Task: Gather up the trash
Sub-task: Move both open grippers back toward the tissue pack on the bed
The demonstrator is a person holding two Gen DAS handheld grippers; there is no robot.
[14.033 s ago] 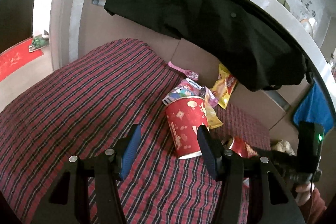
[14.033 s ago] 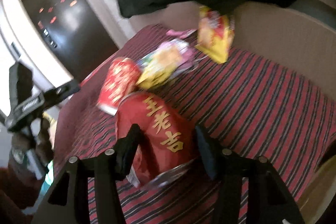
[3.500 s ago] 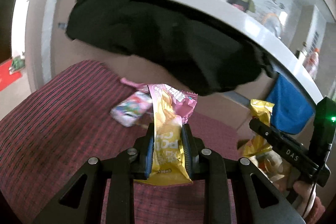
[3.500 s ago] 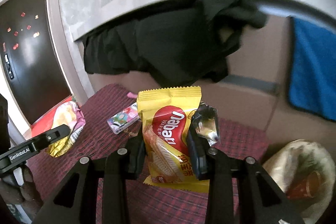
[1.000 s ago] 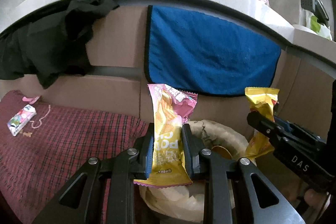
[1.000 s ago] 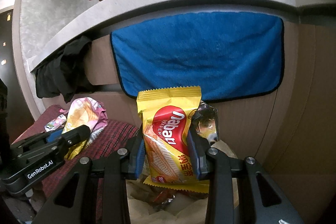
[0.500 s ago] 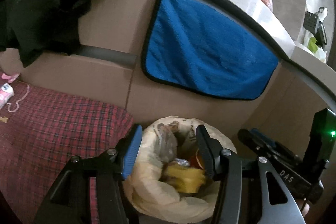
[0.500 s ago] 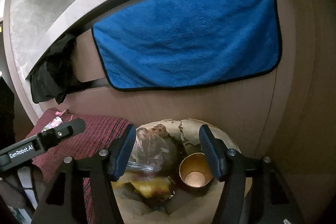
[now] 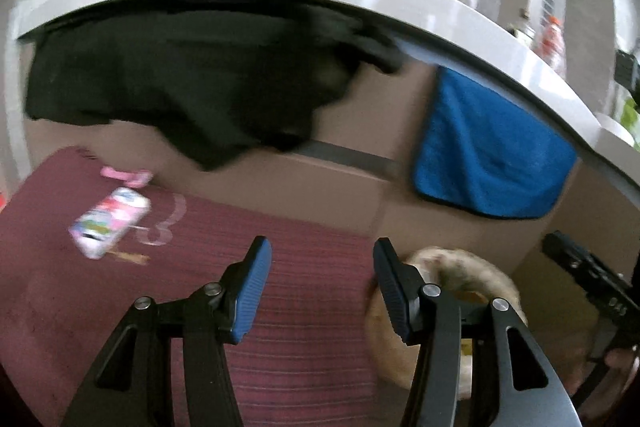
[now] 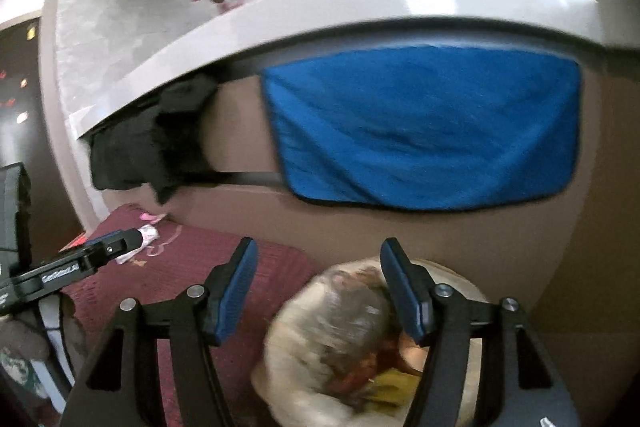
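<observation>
Left gripper [image 9: 322, 277]: jaws stand wide apart, nothing between the blue pads. It hangs over the red checked cushion [image 9: 200, 251], with the trash bag [image 9: 460, 267] just beside its right finger.

Right gripper [image 10: 316, 279]: jaws wide apart, empty. It hangs over the trash bag [image 10: 320, 327], which sits below the right-hand finger and the gap.

Trash bag: pale, crumpled, mouth open and rolled outward. In the right wrist view it holds a yellow wrapper [image 10: 390, 387], some red material, grey crumpled film and a brown rounded item partly hidden behind the finger. The picture is blurred, so finer detail cannot be read. The bag stands at the end of the cushion, against the brown panel.

Remaining trash on the cushion: a packet [image 9: 108, 221], white with pink and green print, lies flat near the far left end, well apart from the bag. A pink item [image 9: 126, 175] lies just beyond it, against the backrest. A thin pale cord [image 9: 164, 223] loops beside the packet.

Surroundings: a black garment [image 9: 180, 83] hangs from the grey ledge above the packet; a blue towel [image 9: 488, 155] hangs from the same ledge above the bag. The right gripper [image 9: 592, 283] shows at the right edge of the left wrist view, the left gripper [image 10: 80, 263] at the left edge of the right wrist view.
</observation>
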